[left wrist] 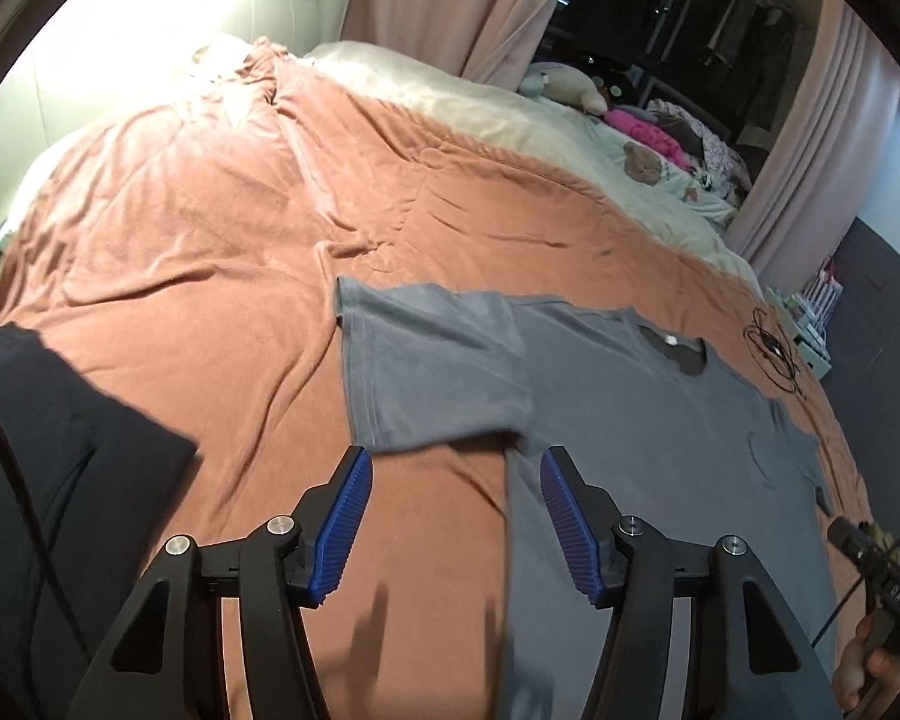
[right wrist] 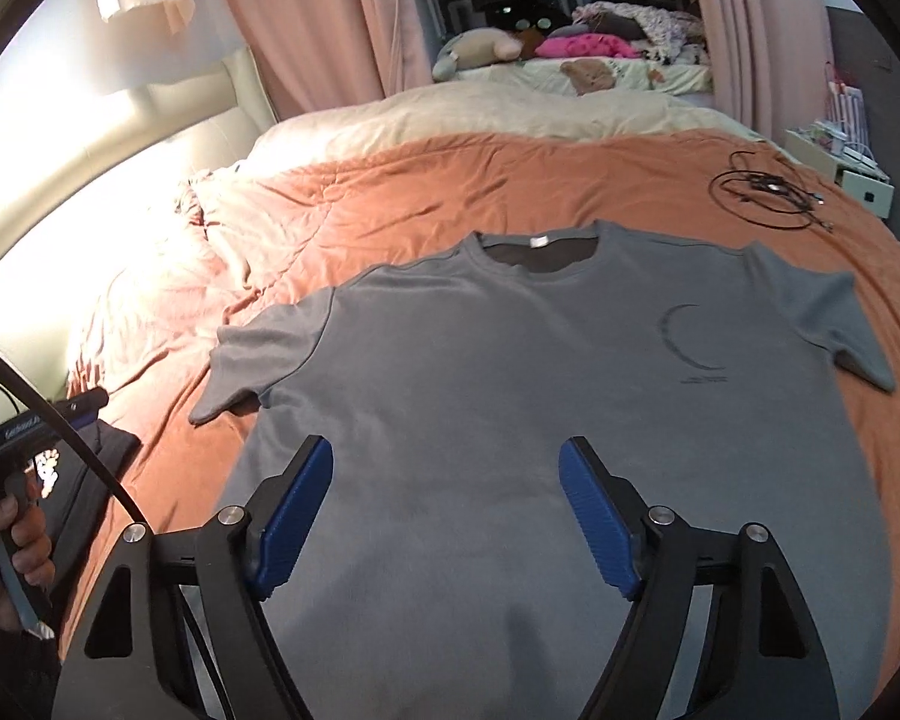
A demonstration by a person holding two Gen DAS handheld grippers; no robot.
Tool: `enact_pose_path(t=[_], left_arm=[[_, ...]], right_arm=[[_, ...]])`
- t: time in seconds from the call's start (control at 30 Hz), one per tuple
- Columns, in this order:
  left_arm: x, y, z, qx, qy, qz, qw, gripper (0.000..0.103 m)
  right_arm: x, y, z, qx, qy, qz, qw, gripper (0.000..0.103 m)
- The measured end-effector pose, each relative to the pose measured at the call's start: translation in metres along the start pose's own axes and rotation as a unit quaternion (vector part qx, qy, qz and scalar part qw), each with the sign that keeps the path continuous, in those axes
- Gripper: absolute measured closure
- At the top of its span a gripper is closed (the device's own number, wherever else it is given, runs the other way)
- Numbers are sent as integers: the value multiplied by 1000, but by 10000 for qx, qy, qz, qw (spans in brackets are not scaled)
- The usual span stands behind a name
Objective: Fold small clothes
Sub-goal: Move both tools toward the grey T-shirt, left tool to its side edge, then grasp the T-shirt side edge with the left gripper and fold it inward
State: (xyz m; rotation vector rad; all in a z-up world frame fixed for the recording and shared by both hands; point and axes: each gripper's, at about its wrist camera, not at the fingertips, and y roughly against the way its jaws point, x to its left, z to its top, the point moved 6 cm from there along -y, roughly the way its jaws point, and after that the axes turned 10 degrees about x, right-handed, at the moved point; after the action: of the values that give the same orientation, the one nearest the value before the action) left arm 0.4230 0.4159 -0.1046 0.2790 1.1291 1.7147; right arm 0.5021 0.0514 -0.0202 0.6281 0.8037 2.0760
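Note:
A grey T-shirt (right wrist: pixel 510 372) lies spread flat, front up, on the orange bedspread (right wrist: pixel 390 192), collar away from me, both sleeves out. It also shows in the left wrist view (left wrist: pixel 660 420), with its left sleeve (left wrist: pixel 426 372) ahead of the fingers. My left gripper (left wrist: pixel 453 468) is open and empty, held over the shirt's left side edge below the sleeve. My right gripper (right wrist: pixel 447 462) is open and empty above the shirt's lower middle. A dark folded garment (left wrist: pixel 72 456) lies to the left of the shirt.
A coil of black cable (right wrist: pixel 762 192) lies on the bedspread at the far right. A cream blanket (right wrist: pixel 480 108), plush toys (right wrist: pixel 480 48) and a pile of clothes (right wrist: pixel 588 45) lie at the far end. Pink curtains (right wrist: pixel 306 18) hang behind. A shelf unit (right wrist: pixel 852 162) stands at the right.

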Motion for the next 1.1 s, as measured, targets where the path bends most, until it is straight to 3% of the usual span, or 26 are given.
enact_pose_path(t=[0.13, 0.5, 0.73, 0.87, 0.93, 1.0, 1.1], left_arm=[[17, -40, 21, 178, -51, 24, 9998, 42], [63, -120, 69, 527, 200, 73, 9984, 43], [79, -163, 83, 748, 334, 7, 9966, 45], [80, -182, 91, 848, 181, 150, 9961, 47], [81, -183, 96, 842, 220, 190, 9960, 57], [83, -182, 98, 873, 340, 159, 9955, 92], [80, -174, 100, 925, 433, 21, 9948, 97]], right_arm=[[11, -29, 22, 211, 78, 86, 9997, 34], [48, -120, 66, 596, 526, 191, 9967, 42], [67, -182, 82, 928, 584, 226, 9937, 61], [76, -207, 87, 1105, 580, 240, 9919, 64], [82, -214, 88, 1185, 549, 292, 9910, 67], [86, -218, 90, 1233, 481, 391, 9904, 68], [94, -226, 95, 1298, 331, 602, 9892, 72]])
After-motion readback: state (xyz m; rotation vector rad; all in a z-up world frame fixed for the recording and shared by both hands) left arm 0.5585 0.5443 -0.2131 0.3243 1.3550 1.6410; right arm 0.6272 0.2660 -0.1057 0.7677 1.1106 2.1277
